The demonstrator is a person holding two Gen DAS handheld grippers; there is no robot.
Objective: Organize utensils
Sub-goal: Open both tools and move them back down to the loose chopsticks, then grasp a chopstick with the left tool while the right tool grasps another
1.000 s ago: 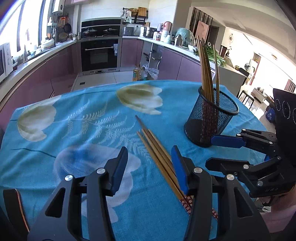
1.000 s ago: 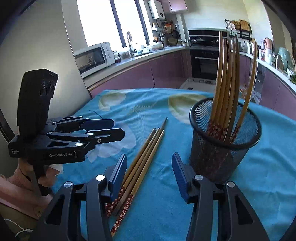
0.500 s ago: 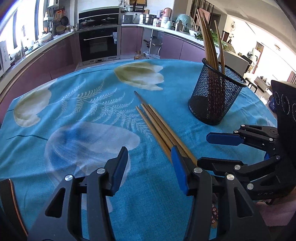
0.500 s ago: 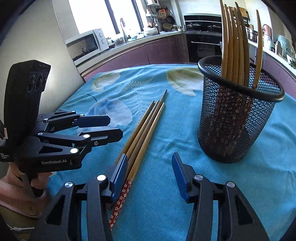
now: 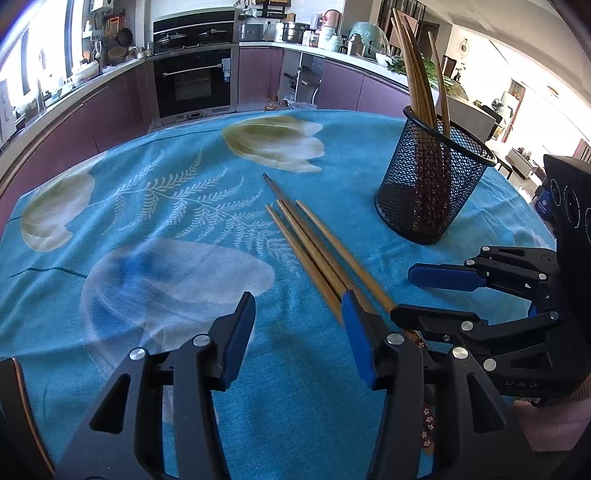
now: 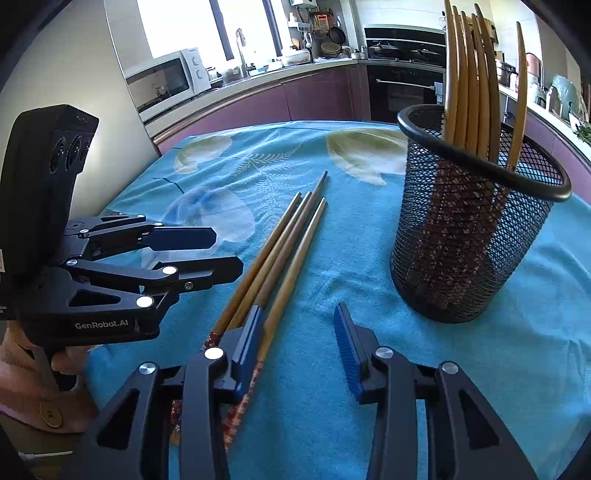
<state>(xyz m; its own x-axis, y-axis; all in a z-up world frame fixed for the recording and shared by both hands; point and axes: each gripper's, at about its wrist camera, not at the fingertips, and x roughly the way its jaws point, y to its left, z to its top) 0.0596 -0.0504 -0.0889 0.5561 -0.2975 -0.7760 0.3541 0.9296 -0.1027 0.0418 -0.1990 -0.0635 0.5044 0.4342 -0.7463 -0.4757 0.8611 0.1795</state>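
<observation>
Four loose chopsticks (image 5: 314,247), one mesh holder (image 5: 430,192), six chopsticks inside (image 6: 469,81).

Loose chopsticks (image 5: 317,254): we lose their patterned handle ends behind the left gripper (image 5: 299,339) in the left wrist view, and behind the right gripper (image 6: 299,339) in the right wrist view.
Chopsticks in the mesh cup (image 6: 469,221): their lower ends blur behind the black mesh; in the right wrist view the top edge cuts off the tallest tips.
Gripper bodies: the bottom edge cuts both off.
Counter items (image 5: 314,29): too small for us to identify.
Person's hand (image 6: 66,362): mostly hidden behind the left gripper's handle.
</observation>
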